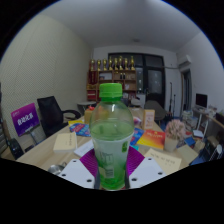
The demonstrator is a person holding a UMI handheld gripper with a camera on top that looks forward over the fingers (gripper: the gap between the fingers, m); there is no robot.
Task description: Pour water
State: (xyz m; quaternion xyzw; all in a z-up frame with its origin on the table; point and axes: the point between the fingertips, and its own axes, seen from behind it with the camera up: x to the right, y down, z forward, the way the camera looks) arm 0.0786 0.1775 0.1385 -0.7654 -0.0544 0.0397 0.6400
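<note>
A clear plastic bottle [112, 135] with a green cap and a green label stands upright between my fingers, raised above the table. My gripper [112, 168] is shut on the bottle, with both purple pads [92, 162] pressed against its lower part. The liquid inside looks pale green. No cup or other vessel shows clearly among the things on the table.
A long table [60, 145] beyond the bottle carries colourful boxes, papers and small items. A black office chair [50, 112] stands to the left by a purple sign [24, 119]. A shelf with bottles [112, 68] lines the far wall.
</note>
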